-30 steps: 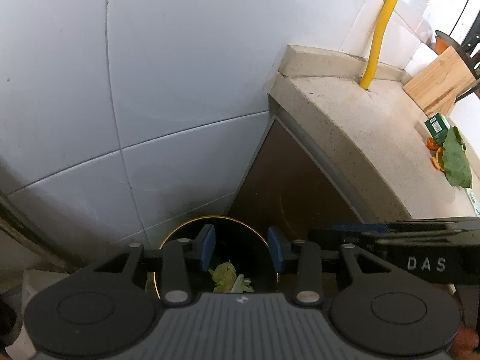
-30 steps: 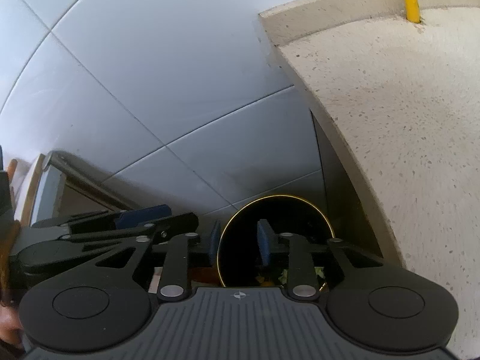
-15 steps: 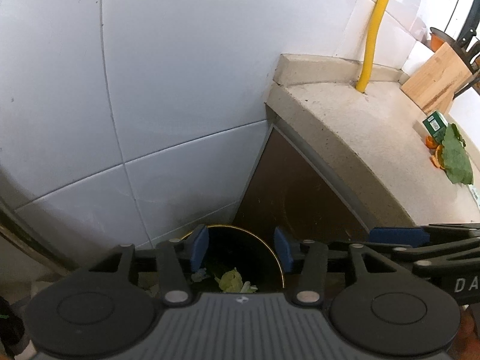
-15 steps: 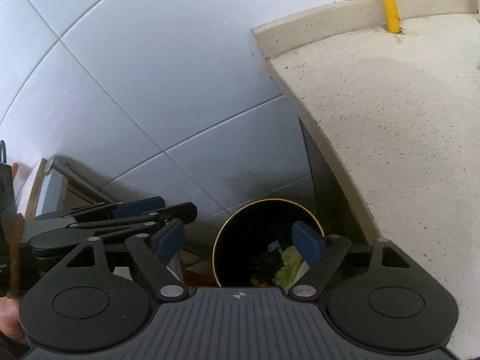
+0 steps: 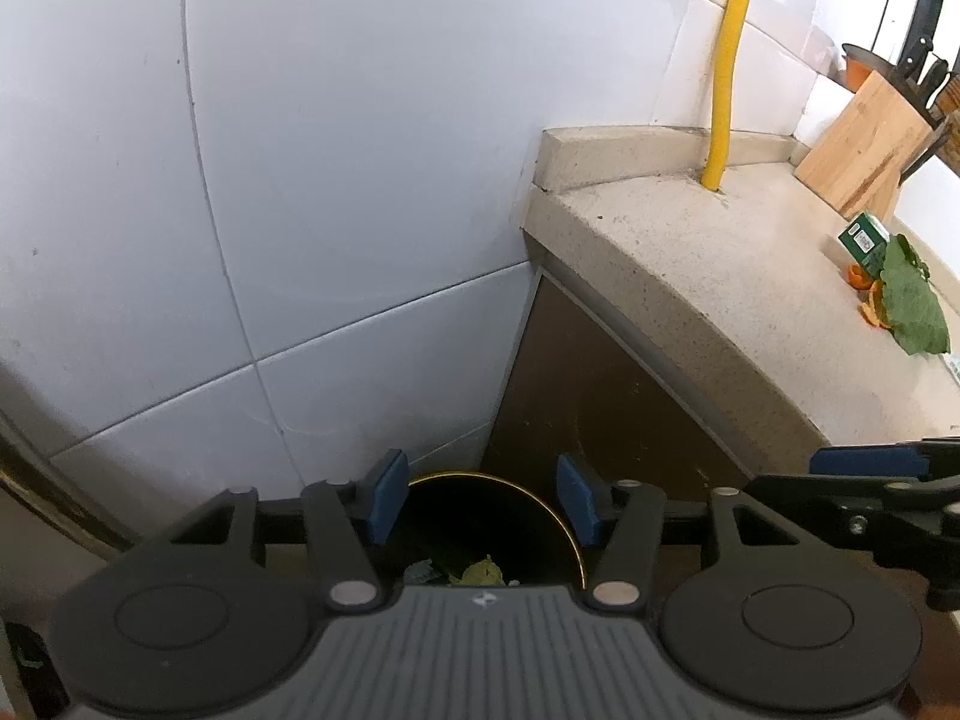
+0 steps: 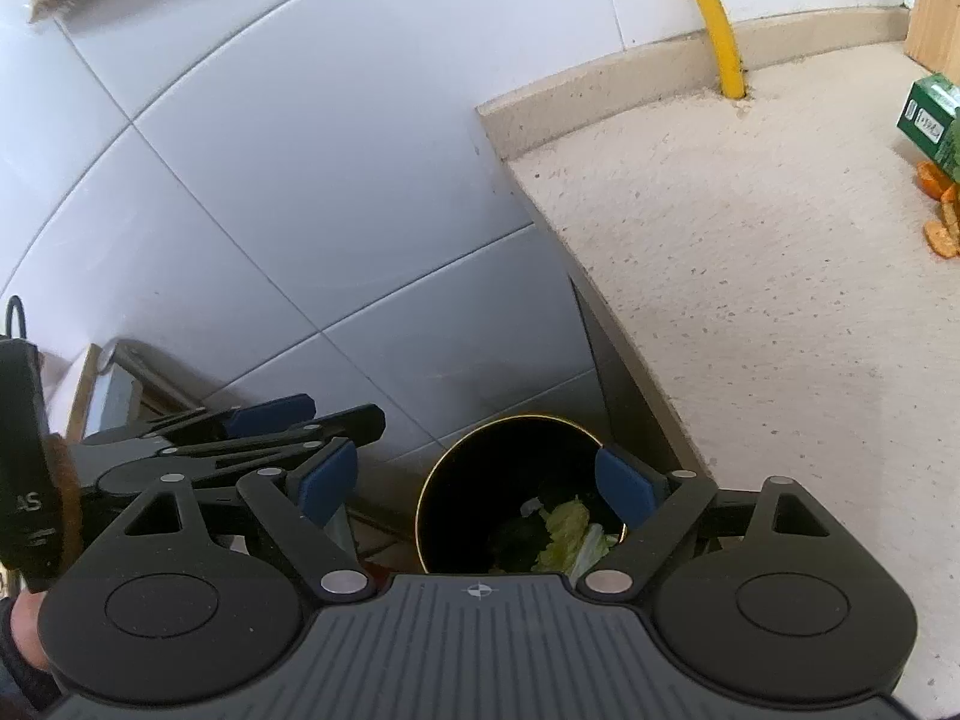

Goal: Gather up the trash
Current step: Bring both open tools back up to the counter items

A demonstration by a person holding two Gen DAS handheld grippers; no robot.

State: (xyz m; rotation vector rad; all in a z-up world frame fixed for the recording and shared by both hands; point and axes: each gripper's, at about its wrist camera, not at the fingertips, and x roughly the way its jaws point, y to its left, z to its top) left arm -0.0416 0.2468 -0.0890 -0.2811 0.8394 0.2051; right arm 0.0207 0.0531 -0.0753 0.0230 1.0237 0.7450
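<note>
Now my right gripper is opening wide with nothing between its jaws, and my left gripper is opening too, also empty. Both hang over the black bin, where lettuce scraps have just landed. More trash, a green leaf and orange peel, waits on the table.

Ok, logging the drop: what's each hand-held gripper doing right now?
Left hand-held gripper: opening, nothing between its jaws, above the bin.
Right hand-held gripper: opening wide, empty.

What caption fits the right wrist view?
Right tongs opening, empty, above black bin holding lettuce scraps beside the counter.
</note>
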